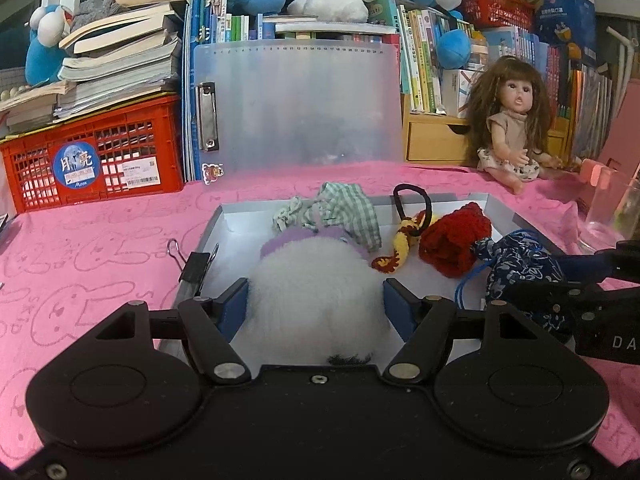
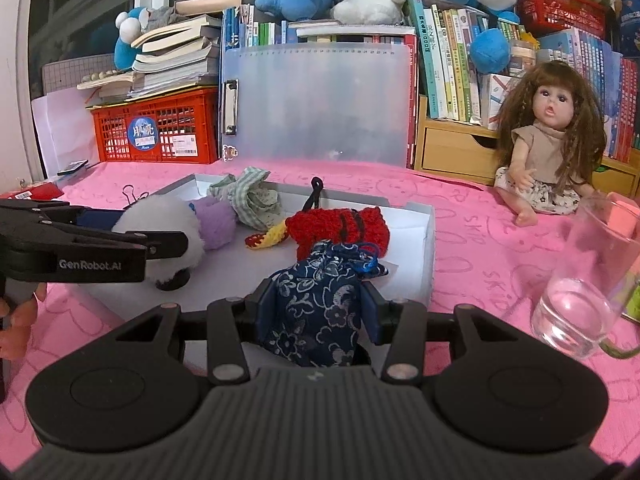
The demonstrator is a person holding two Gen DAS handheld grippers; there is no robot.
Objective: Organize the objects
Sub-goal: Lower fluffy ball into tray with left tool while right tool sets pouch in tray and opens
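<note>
A desk (image 2: pixel 472 232) under a pink bunny-print cloth carries a shallow white tray (image 2: pixel 428 240), a red plastic crate (image 1: pixel 92 160), an upright translucent clipboard (image 1: pixel 296 104), a seated doll (image 2: pixel 552 148), a clear drinking glass (image 2: pixel 580 300) and a wooden drawer unit (image 2: pixel 452 148).

Left gripper (image 1: pixel 316 304) fingers (image 1: pixel 234 308) clamp white fluffy toy (image 1: pixel 316 292) w/in grey tray (image 1: pixel 224 216).

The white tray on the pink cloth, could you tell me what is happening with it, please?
A person holds two grippers over the white tray. The left gripper is closed on a white fluffy toy; the right gripper is closed on a blue floral pouch. A red knitted pouch and checked cloth lie in the tray.
</note>
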